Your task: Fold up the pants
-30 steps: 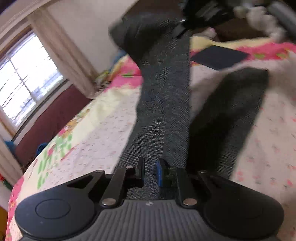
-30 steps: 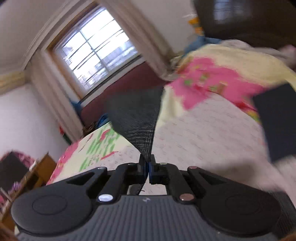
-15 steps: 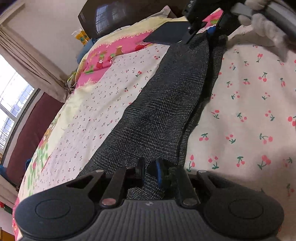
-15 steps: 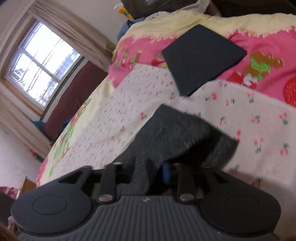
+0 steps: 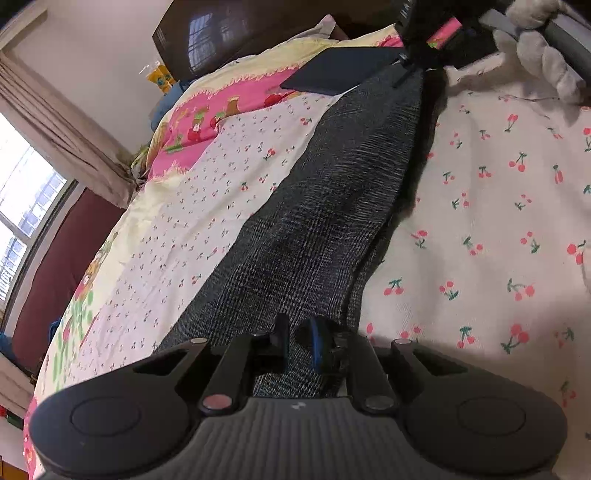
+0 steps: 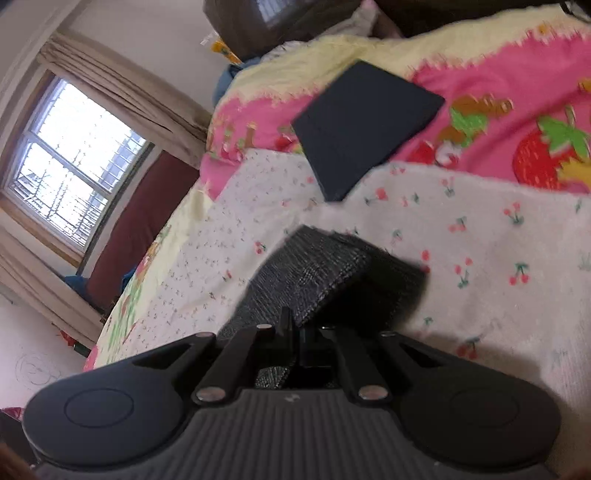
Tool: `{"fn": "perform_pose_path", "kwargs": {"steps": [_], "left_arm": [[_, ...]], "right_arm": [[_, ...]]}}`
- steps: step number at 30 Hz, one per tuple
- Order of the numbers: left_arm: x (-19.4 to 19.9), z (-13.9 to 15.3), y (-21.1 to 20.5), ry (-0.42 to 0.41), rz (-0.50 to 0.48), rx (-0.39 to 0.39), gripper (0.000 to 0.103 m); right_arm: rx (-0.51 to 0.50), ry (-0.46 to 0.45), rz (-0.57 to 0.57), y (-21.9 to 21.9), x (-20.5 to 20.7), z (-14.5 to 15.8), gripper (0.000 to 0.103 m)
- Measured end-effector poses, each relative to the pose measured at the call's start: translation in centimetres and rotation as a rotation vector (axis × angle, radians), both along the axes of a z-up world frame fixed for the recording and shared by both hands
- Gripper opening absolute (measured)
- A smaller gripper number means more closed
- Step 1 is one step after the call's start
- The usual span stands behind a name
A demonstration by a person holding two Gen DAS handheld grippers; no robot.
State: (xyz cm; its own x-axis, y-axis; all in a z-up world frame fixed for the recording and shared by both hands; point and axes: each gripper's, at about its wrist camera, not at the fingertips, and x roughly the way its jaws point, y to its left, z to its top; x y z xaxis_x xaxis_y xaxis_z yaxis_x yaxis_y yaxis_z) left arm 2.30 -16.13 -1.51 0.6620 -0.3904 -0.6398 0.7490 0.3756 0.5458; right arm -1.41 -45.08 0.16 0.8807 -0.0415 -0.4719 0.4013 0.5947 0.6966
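Grey checked pants lie stretched in a long strip on the cherry-print bed sheet. My left gripper holds their near end, its narrow jaws shut on the fabric. At the far end my right gripper meets the cloth, held by a gloved hand. In the right wrist view the right gripper is shut on the pants' end. That end is doubled over and stands slightly raised above its shadow on the sheet.
A flat dark blue folded item lies on the pink strawberry border just beyond the pants' far end. A dark headboard stands behind it. A window with curtains is to the left, past the bed's edge.
The pants hung in the air a second ago; both grippers came down and the strip now lies on the sheet. The right gripper opened around the cloth, then shut again.
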Motion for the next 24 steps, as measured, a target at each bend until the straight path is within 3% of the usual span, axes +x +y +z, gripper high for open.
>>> {"fn": "perform_pose_path", "kwargs": {"steps": [3, 8, 11, 13, 14, 18, 24], "left_arm": [[-0.1, 0.3, -0.1, 0.001, -0.012, -0.008, 0.030], [-0.1, -0.3, -0.2, 0.006, -0.007, -0.004, 0.029], [-0.1, 0.1, 0.1, 0.019, -0.009, -0.017, 0.030], [-0.2, 0.3, 0.3, 0.024, -0.013, -0.025, 0.030], [-0.2, 0.3, 0.4, 0.027, -0.013, -0.030, 0.030], [-0.3, 0.1, 0.3, 0.023, -0.007, -0.038, 0.030], [-0.3, 0.2, 0.2, 0.030, -0.009, -0.044, 0.030]], "right_arm": [[-0.036, -0.023, -0.027, -0.1, -0.9, 1.1, 0.004], [-0.021, 0.115, -0.014, -0.1, -0.6, -1.1, 0.006], [-0.006, 0.126, -0.042, -0.2, -2.3, -0.2, 0.015], [0.016, 0.134, -0.085, -0.5, -3.7, 0.2, 0.036], [0.031, 0.138, -0.098, -0.8, -4.1, 0.2, 0.053], [0.074, 0.186, -0.098, -1.1, -2.6, -0.8, 0.059], [0.138, 0.141, -0.083, -1.1, 1.6, -2.8, 0.063]]}}
